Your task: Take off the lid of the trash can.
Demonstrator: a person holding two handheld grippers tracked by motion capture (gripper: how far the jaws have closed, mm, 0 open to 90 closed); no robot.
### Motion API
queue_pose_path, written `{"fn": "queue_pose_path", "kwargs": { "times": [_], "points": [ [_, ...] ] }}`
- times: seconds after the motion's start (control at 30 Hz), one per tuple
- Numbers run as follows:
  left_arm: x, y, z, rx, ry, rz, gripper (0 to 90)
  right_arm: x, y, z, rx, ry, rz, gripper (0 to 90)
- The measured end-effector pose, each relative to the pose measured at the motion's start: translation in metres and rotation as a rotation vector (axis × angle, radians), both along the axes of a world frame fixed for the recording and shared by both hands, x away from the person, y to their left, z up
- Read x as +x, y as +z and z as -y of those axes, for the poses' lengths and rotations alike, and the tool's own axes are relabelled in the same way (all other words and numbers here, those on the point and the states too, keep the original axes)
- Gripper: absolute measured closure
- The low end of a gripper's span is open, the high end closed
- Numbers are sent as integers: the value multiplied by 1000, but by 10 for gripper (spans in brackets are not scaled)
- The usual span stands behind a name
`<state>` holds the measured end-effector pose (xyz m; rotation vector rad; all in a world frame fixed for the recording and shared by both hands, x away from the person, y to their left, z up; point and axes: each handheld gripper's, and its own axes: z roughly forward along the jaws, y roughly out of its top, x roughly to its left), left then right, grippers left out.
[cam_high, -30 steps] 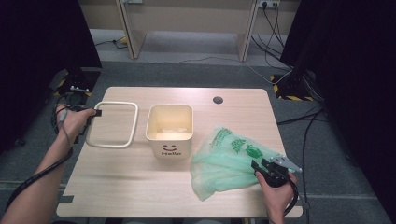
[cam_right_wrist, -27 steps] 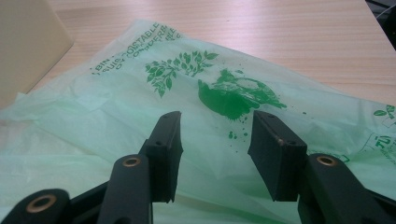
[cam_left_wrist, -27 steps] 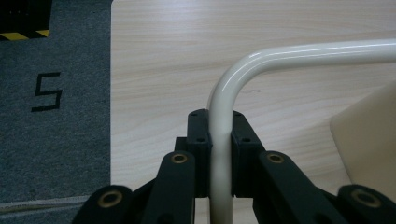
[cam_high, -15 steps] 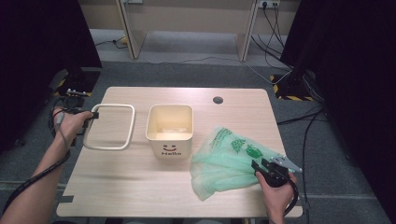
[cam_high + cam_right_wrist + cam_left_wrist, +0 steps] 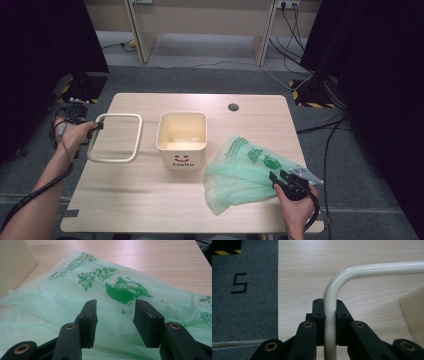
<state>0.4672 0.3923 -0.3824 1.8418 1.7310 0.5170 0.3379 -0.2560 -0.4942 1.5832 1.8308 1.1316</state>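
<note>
At the left of the high view the left tongs [image 5: 329, 315] clamp the cream ring frame [image 5: 116, 138] beside the bin [image 5: 182, 137], while the right tongs [image 5: 115, 315] gape wide over the green bag [image 5: 245, 170] at lower right.

A light wooden table [image 5: 150, 200] with a small round dark hole [image 5: 233, 107] near its far edge stood on a grey carpeted floor [image 5: 200, 80]. On it sat a cream square bin [image 5: 182, 137] printed with a smiling face and "Hello", and to the bin's right lay a crumpled pale green plastic bag [image 5: 245, 172] with darker green print.
</note>
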Motion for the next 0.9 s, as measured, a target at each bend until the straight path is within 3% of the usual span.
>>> {"fn": "queue_pose_path", "kwargs": {
  "times": [0.9],
  "points": [
    [-4, -10, -10, 1, 23, -12, 808, 0, 0, 0, 1, 0, -1, 533]
  ]
}}
